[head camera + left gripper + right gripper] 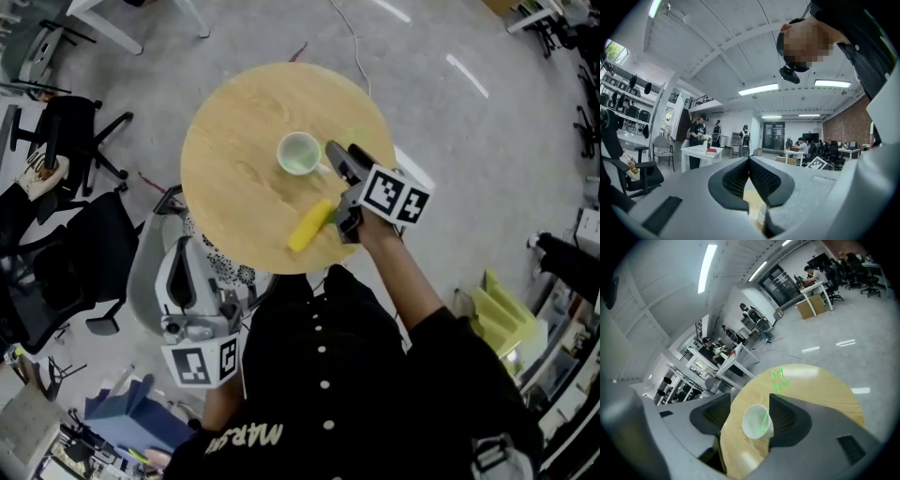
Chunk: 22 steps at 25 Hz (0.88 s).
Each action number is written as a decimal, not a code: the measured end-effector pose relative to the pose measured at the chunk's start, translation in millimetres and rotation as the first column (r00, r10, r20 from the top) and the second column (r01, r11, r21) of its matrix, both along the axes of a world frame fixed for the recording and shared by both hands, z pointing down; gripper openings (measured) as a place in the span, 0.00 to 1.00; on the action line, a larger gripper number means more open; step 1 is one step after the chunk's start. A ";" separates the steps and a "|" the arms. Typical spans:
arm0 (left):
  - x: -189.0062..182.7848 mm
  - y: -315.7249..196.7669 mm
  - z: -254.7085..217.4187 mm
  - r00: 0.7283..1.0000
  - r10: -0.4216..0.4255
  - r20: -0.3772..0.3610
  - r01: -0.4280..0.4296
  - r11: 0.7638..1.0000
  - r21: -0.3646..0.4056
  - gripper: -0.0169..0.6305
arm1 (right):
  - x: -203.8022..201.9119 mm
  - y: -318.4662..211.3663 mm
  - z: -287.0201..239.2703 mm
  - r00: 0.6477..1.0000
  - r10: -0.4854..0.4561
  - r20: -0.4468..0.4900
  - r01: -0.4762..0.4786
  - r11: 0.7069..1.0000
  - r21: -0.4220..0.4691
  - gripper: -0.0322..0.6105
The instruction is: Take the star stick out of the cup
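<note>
**Star stick not yet out**

Nearest the person, the left hand-held gripper (749, 160) sits low, short of the tabletop (234, 159), clenched on nothing. Further out, the right hand-held gripper (750, 401) stands released, its jaws wide either side of the white cup (754, 423). The green star stick (779, 379) leans in that cup — not gripped — so the whole lift remains.

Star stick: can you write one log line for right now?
stick: in cup | right claw: open, by cup | left claw: shut, empty
</note>
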<state>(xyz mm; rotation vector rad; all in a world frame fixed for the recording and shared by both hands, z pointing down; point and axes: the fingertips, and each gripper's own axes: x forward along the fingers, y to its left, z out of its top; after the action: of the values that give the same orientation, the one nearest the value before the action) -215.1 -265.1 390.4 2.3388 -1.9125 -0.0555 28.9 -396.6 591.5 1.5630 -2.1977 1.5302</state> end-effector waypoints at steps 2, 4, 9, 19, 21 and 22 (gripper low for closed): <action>0.0 -5.8 6.0 1.000 0.003 -0.004 -0.003 1.000 -0.009 0.02 | 2.1 -3.3 15.7 0.999 0.033 -0.001 -0.033 0.998 -0.051 0.43; -0.5 -10.2 11.9 1.000 0.005 -0.009 -0.005 1.000 -0.021 0.02 | 4.2 -7.0 28.5 0.997 0.073 0.002 -0.073 0.993 -0.093 0.43; 0.7 -21.5 24.3 1.000 0.005 -0.020 -0.006 0.999 -0.048 0.02 | 9.1 -18.9 52.8 0.991 0.131 -0.005 -0.130 0.981 -0.146 0.37; -10.6 -26.7 48.4 0.999 -0.007 -0.034 0.003 0.996 -0.093 0.02 | 8.0 -25.9 78.3 0.987 0.152 -0.047 -0.158 0.975 -0.153 0.20; -10.4 -26.3 50.9 0.999 -0.007 -0.034 0.003 0.995 -0.096 0.02 | 7.0 -26.4 78.9 0.988 0.151 -0.042 -0.156 0.977 -0.144 0.14; -9.8 -26.3 52.0 0.999 -0.007 -0.035 0.004 0.995 -0.098 0.02 | 7.1 -27.0 79.1 0.988 0.151 -0.039 -0.155 0.978 -0.140 0.13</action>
<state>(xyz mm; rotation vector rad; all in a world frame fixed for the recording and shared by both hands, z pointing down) -224.9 -291.4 442.4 2.2545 -1.8612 -0.0031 36.0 -423.6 670.6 1.7318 -1.9457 1.6530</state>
